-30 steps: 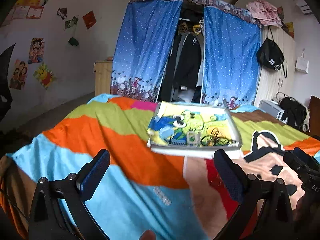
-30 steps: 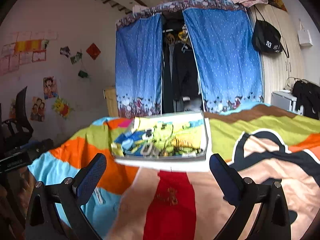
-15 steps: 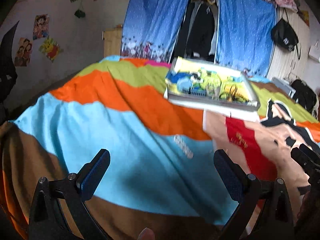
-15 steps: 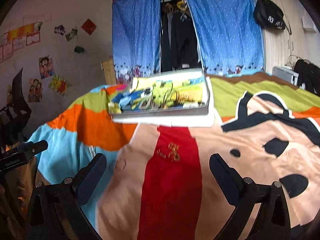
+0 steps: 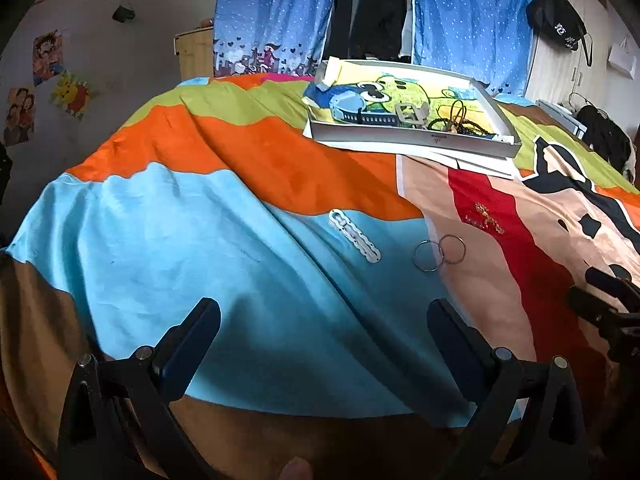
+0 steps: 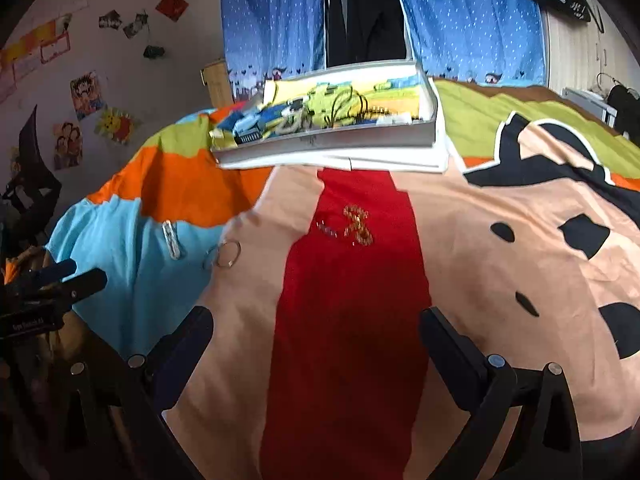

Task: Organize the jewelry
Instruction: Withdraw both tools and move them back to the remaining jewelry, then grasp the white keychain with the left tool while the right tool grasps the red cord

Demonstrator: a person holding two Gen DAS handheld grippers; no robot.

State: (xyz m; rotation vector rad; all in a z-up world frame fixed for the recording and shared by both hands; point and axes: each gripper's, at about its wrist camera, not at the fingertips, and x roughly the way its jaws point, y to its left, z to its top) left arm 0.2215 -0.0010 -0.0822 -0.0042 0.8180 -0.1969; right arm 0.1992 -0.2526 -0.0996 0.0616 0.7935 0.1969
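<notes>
Both grippers hanging over the bed, jaws spread wide and empty.

Left gripper [image 5: 323, 326] has the silver bracelet [image 5: 354, 236] straight ahead between its jaws on the blue patch of the blanket [image 5: 168, 240], two rings [image 5: 439, 252] touching each other just ahead of its right jaw. Gold chain [image 6: 358, 226] sits ahead of the right gripper [image 6: 316, 330] on the red stripe. Tray [image 5: 416, 138] with more jewelry is well beyond both.

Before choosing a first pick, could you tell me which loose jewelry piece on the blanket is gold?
The gold chain on the red stripe; the bracelet and two hoops are silver.
</notes>
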